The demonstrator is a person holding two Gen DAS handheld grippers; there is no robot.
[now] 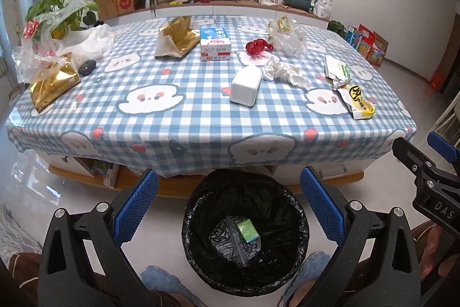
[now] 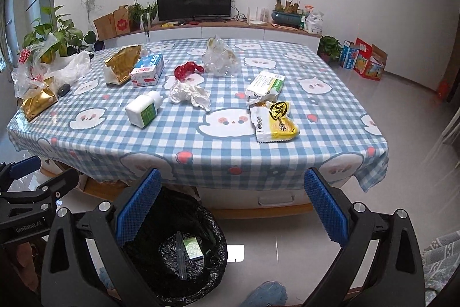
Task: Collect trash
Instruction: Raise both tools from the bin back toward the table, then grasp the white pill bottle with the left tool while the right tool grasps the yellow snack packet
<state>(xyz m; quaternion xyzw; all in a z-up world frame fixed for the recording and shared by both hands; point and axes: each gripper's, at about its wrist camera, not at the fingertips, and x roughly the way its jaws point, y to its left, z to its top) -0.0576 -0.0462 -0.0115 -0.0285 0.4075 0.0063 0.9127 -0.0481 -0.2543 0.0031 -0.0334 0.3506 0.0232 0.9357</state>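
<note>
Both grippers empty above the bin; most trash remains on the table.

Left to right: the left gripper (image 1: 228, 202) holds its ribbed blue pads spread wide with nothing between them, over the round bin lined with crinkled black plastic (image 1: 287, 223), which holds a small green-labelled carton (image 1: 247, 232); the right gripper (image 2: 233, 205) is equally wide and empty, the bin to its lower left. On the blue-and-white checked tablecloth (image 1: 184, 117) lie a crumpled gold foil bag (image 1: 51, 85), a rigid blue-and-white milk carton (image 1: 215, 43), a smooth white plastic bottle on its side (image 1: 246, 87), a wad of crumpled white paper (image 1: 283, 71) and a slick yellow-and-white snack wrapper (image 1: 356, 102). Risks: the bottle may roll under a one-sided pinch; foil and wrapper may slip; thin paper may drag the cloth.
</note>
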